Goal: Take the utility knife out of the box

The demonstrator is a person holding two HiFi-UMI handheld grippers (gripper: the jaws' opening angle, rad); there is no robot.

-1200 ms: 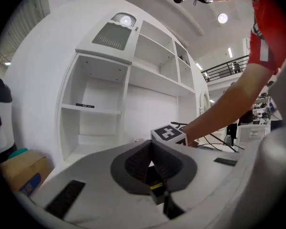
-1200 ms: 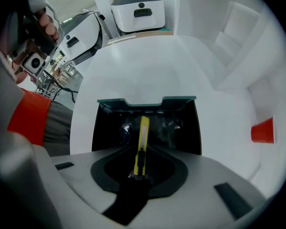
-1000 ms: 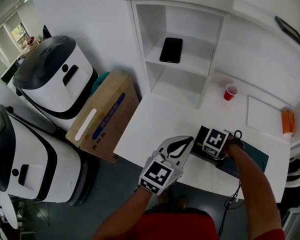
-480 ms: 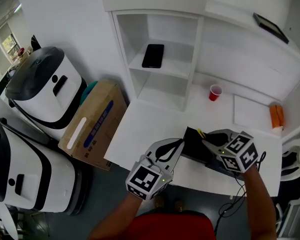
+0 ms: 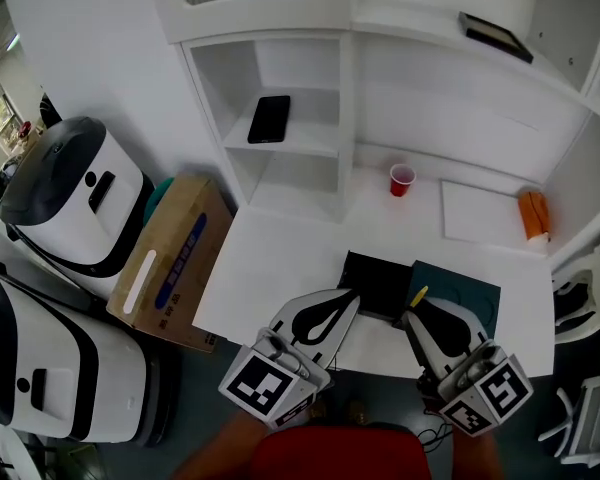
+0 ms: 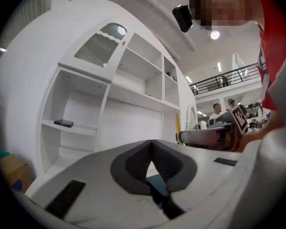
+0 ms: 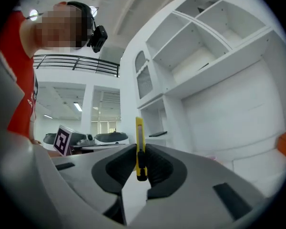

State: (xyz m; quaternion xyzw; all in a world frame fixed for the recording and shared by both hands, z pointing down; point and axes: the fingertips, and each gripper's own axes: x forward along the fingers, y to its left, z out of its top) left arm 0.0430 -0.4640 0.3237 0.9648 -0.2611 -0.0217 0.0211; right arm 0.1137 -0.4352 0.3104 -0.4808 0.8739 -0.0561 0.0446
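confirming item 1, right side: your right hand-held gripper is clenched on the utility knife. the yellow body stands upright between the two dark pads, pressed on both faces. its upper end rises past the jaw tips. (a)

agreed. in the head view that hand-held gripper sits at the lower right, near the front edge of the table. the knife's yellow end shows just past the jaw tips, over the line where the box meets the teal panel. the knife is out of the box, carried in your jaws. (b)

item 2, left side: your left hand-held gripper is clenched with nothing in it. the pad tips meet, and only a narrow gap shows lower down behind them. in the head view it sits at the lower centre, with its tips just beside the near left corner of the box. (a)

item 3, surroundings. the box is black and lies flat on the table, its right side touching the teal panel. a red cup stands upright farther back, well apart from the box. a white sheet lies to the cup's right, and an orange object lies at the sheet's far end. a dark phone lies on a shelf of the white unit. a cardboard carton stands on the floor left of the table, beside two white machines. (b)
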